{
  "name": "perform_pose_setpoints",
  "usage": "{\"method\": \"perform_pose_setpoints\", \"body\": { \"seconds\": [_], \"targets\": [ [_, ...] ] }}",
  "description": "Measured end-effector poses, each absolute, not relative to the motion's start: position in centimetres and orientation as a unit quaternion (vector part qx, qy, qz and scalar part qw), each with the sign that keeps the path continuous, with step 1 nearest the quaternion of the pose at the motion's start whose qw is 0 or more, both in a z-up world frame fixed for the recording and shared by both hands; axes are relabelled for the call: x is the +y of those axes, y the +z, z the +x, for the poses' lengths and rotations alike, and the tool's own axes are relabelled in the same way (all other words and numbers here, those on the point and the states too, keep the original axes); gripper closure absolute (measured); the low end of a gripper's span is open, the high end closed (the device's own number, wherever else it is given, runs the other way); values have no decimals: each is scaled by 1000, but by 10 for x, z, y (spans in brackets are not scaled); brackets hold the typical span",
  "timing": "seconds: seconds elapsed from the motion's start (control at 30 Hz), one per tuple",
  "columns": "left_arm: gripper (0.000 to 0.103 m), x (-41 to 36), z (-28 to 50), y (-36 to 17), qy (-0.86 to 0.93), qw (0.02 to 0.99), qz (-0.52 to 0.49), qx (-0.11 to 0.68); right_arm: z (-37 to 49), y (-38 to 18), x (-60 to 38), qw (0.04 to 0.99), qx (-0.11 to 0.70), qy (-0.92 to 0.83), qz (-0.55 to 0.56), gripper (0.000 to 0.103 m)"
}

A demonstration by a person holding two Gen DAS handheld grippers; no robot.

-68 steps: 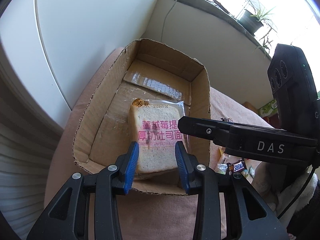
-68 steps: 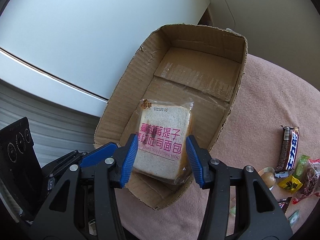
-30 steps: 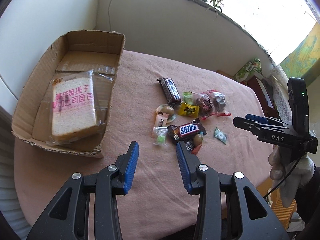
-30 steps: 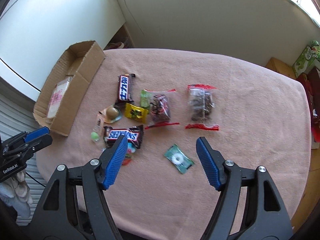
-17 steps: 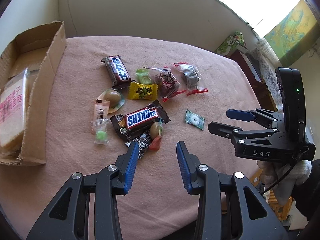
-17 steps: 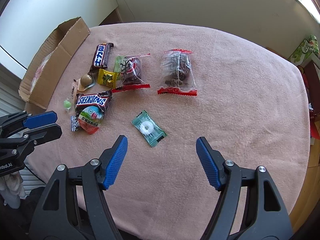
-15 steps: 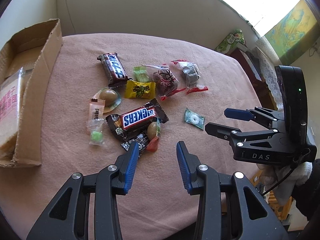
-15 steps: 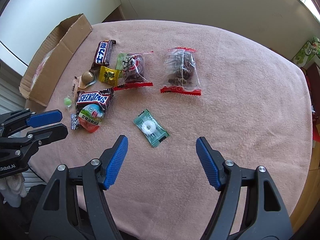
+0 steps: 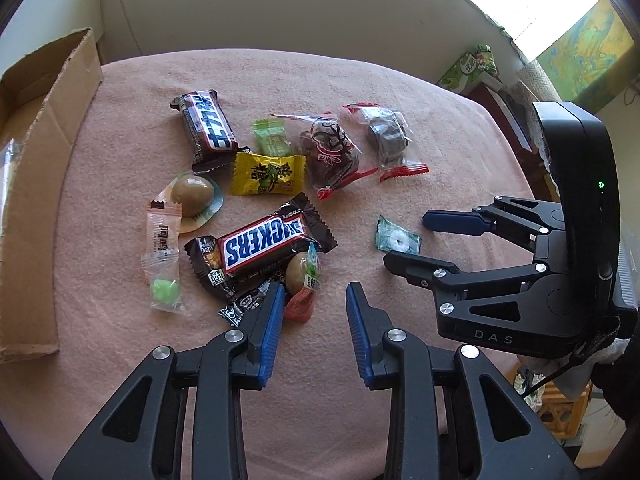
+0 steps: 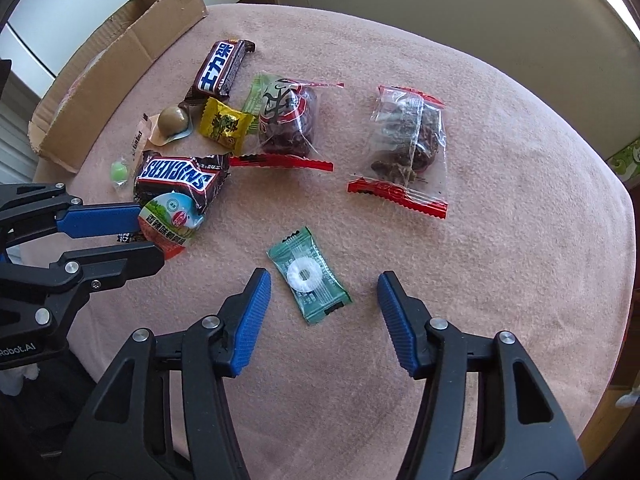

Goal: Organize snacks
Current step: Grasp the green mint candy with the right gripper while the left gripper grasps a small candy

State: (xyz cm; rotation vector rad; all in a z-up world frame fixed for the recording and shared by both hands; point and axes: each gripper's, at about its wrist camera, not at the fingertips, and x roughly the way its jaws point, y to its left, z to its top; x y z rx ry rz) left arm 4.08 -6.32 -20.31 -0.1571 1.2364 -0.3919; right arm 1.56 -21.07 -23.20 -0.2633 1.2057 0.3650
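Note:
Loose snacks lie on a pink cloth table (image 9: 360, 92). A Snickers bar (image 9: 260, 244) (image 10: 180, 174) sits over small sweets, next to a red-and-green packet (image 10: 172, 220). My left gripper (image 9: 314, 296) is open and empty just in front of that packet (image 9: 304, 280). A green mint packet (image 10: 308, 276) (image 9: 396, 238) lies flat between the open fingers of my right gripper (image 10: 320, 288) (image 9: 408, 236). A second chocolate bar (image 9: 208, 124), a yellow candy (image 9: 266, 174) and two clear bags (image 10: 288, 120) (image 10: 408, 140) lie farther back.
A cardboard box (image 9: 36, 168) (image 10: 116, 64) stands at the table's left edge, with a wrapped bread slice barely showing inside. A wall runs behind the table. A green carton (image 9: 472, 66) and furniture stand off the far right side.
Both grippers left the box, where the bread now lies, and swung right over the snacks. In the last half second both came lower and closer; the right one now straddles the mint packet.

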Motion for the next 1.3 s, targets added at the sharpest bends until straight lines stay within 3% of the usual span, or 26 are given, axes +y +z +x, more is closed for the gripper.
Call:
{"method": "perform_pose_setpoints", "body": {
  "seconds": [0.13,0.3,0.43,0.8,1.3],
  "targets": [
    [73,-67,43,-207,-188,795,-66,573,15,-234,-206,798,561,173,-133,45],
    [87,-70,46,-210,-180,800,-58,570,13,-233,-203,797,561,172,-140,64],
    [88,-67,46,-209,-180,802,-60,567,11,-231,-203,796,562,173,-144,77],
    [88,-59,37,-196,-188,806,-74,556,13,-224,-216,803,561,170,-107,78],
    [88,-14,32,-160,-157,832,-123,517,5,-172,-211,830,522,186,-67,78]
  ]
}}
